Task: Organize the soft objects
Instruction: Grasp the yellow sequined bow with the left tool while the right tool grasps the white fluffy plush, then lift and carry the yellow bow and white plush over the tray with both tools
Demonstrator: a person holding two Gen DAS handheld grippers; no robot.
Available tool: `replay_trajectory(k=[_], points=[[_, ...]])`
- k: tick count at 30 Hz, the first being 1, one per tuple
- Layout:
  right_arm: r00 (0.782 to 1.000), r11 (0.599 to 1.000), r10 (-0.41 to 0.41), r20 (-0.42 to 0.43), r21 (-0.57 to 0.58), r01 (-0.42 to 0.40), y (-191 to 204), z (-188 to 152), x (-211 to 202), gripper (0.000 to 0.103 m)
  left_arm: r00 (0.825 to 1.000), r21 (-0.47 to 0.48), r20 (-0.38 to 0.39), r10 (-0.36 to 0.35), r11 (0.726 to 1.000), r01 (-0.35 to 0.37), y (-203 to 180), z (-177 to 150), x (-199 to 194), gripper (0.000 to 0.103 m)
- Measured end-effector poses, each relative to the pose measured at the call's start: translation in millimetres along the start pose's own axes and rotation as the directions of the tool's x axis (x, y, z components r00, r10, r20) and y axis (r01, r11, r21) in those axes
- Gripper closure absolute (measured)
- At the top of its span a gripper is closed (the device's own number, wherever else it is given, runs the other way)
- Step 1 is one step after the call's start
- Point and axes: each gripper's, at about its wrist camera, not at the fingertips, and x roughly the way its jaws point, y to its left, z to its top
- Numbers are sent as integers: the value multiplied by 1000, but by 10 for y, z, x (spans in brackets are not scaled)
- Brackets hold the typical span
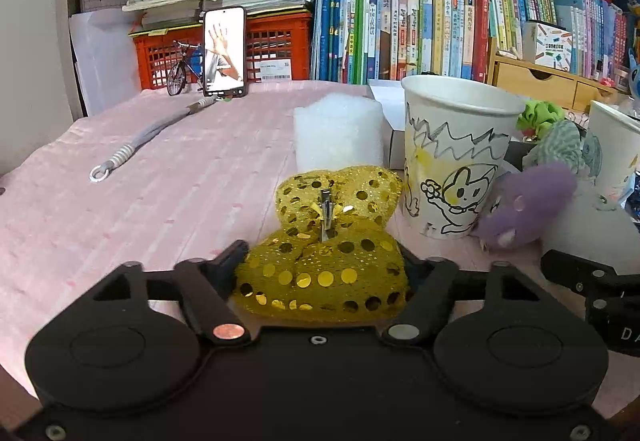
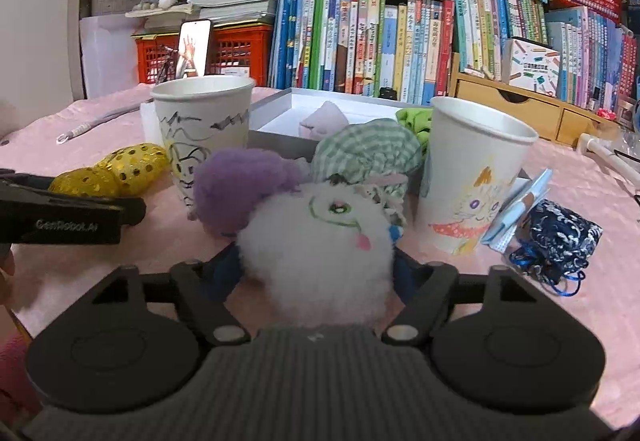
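Left wrist view: our left gripper (image 1: 322,269) has its fingers clamped on the near lobe of the gold sequin bow (image 1: 328,241), which lies on the pink cloth (image 1: 120,209) just left of a drawn-on paper cup (image 1: 456,157).

Right wrist view: our right gripper (image 2: 316,269) grasps the white fluffy toy (image 2: 320,241); a purple plush (image 2: 240,181) touches it.

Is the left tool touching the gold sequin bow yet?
Touching. In the left wrist view, both fingers press against the sides of the gold sequin bow.
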Motion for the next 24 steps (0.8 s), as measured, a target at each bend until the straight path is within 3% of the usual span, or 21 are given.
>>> replay_trajectory(k=[7, 24], points=[[1000, 1000, 3, 7, 3, -3, -11, 11, -34, 31, 1000, -21, 7, -1, 1000, 1, 39, 34, -78, 49], [995, 1000, -6, 103, 22, 4, -158, 204, -373, 32, 995, -14, 102, -16, 1000, 18, -6, 313, -441, 52]])
